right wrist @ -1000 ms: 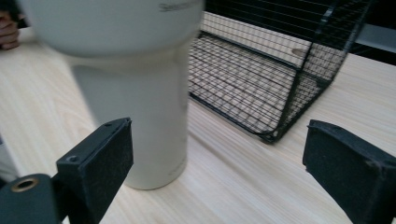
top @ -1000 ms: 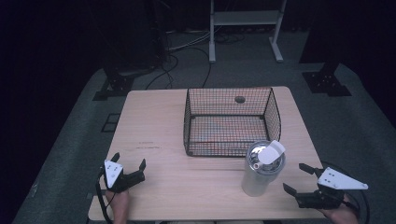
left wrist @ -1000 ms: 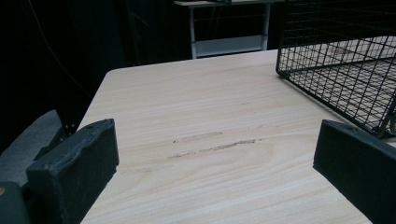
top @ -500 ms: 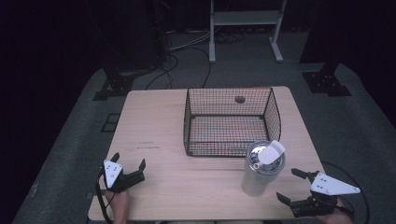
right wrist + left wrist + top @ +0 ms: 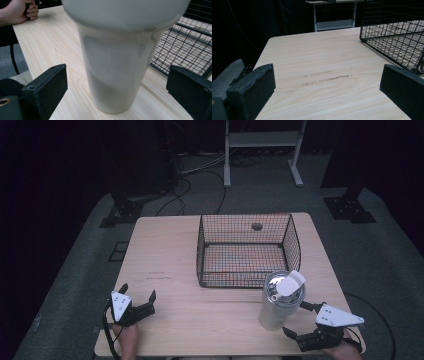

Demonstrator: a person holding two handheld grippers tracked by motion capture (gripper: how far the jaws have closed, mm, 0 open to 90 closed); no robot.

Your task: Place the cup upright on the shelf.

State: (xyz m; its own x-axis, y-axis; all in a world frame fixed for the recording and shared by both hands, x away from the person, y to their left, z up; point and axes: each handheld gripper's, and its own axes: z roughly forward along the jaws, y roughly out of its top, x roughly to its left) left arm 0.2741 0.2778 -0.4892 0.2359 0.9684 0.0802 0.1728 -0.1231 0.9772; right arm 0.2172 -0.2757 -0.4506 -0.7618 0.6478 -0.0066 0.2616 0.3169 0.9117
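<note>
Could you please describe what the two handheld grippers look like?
Both grippers, left and right, are black with two blocky, rough-faced jaws. Each carries a pale grey three-cornered plate with small dark dots on top. A black cable loops from the left one.

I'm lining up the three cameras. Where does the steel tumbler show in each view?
High view: the steel tumbler stands lower right on the table, just in front of the wire basket.
Left gripper view: I can't find it there.
Right gripper view: it looms centre, between the open black jaws.
Shared landmark: the wire basket, right in both gripper views.
</note>
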